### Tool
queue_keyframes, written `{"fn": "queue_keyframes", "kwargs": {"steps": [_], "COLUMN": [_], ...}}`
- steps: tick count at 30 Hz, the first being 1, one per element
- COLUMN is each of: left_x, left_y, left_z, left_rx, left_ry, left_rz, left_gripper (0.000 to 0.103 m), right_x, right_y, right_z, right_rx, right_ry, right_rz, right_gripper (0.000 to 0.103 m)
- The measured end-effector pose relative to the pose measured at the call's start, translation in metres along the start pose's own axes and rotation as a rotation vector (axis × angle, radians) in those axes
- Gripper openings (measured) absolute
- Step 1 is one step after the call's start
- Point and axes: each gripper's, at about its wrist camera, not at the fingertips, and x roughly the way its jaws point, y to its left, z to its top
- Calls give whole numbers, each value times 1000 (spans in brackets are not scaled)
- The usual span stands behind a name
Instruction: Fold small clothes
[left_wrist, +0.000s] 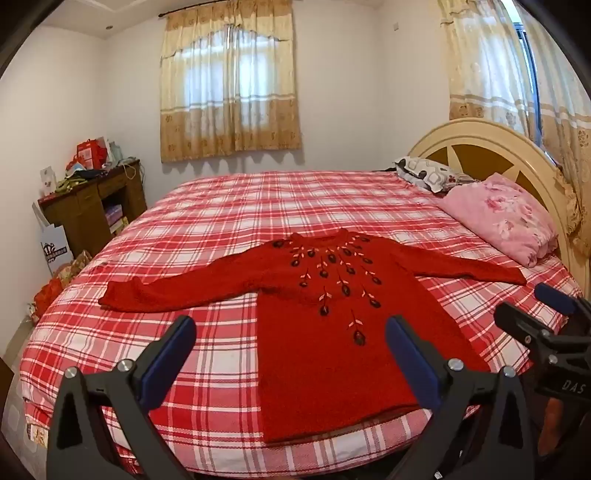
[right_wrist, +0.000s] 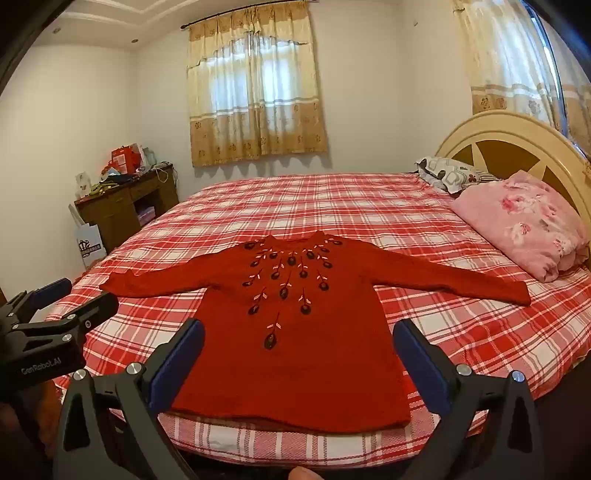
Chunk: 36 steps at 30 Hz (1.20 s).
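While spread flat on the plaid bed (left_wrist: 258, 206), front up, sleeves out to both sides, hem at the near edge: red knitted sweater (left_wrist: 332, 332). Likely soft, floppy, fairly light, prone to stretching and sagging if lifted by one point. Best pinched at a cuff or shoulder seam, then carried across the body. Left hand-held gripper (left_wrist: 291, 343) and right hand-held gripper (right_wrist: 299, 347) both spread wide, empty, hovering over the hem, touching nothing.

Soft window daylight, fisheye-warped edges
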Motion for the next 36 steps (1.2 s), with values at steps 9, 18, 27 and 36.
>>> {"fn": "queue_keyframes", "kwargs": {"steps": [9, 18, 27, 36], "left_x": [1, 6, 11, 10], "left_y": [-4, -1, 5, 7], "left_z": [1, -3, -5, -5], "left_rx": [14, 14, -1, -2], "left_ry": [12, 14, 27, 23], "left_rz": [26, 38, 42, 46], "left_gripper": [103, 103, 103, 103], "right_x": [4, 8, 6, 7], "right_y": [-3, -3, -6, -6], "right_z": [0, 1, -4, -5], "right_rx": [33, 28, 42, 43], "right_ry": [7, 19, 11, 16], "right_rz": [1, 8, 8, 10], "right_gripper": [102, 102, 102, 102]}}
